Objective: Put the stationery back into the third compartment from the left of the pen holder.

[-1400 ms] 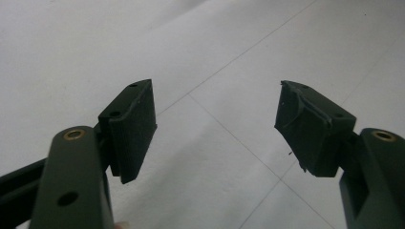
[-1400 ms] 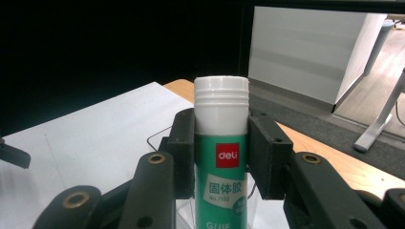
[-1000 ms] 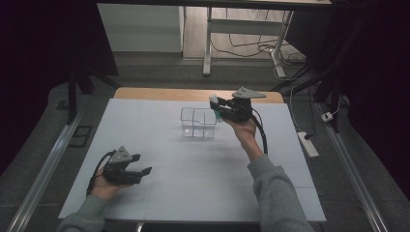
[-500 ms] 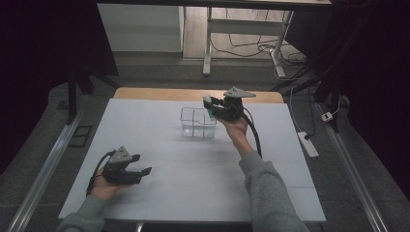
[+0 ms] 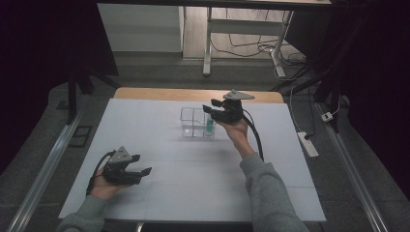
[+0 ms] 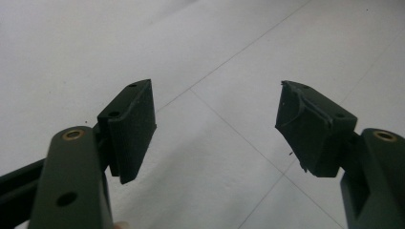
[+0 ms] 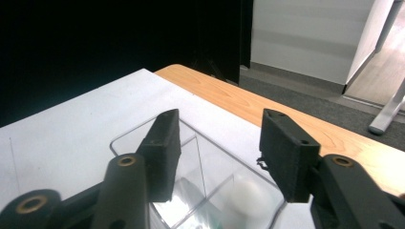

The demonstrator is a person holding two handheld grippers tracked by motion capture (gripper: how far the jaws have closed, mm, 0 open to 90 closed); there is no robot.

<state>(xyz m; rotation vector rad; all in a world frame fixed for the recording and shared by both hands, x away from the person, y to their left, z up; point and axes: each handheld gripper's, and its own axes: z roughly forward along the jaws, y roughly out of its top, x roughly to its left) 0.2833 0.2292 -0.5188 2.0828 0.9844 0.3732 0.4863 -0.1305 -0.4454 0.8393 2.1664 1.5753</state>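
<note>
Two tools in play. Left tool point(image 5: 140, 171) rests low on the white table point(image 5: 159, 145) at the near left, held level in the left hand point(image 5: 104, 186), jaws wide apart, nothing between the matte black pads point(image 6: 131, 126). Clear plastic bin point(image 5: 193, 123), boxy with inner dividers, sits mid-table; a green item point(image 5: 209, 126) stands in its right compartment. Right tool point(image 5: 216, 112) hovers over that compartment, wrist raised, jaws just opening, nothing between them.
</note>
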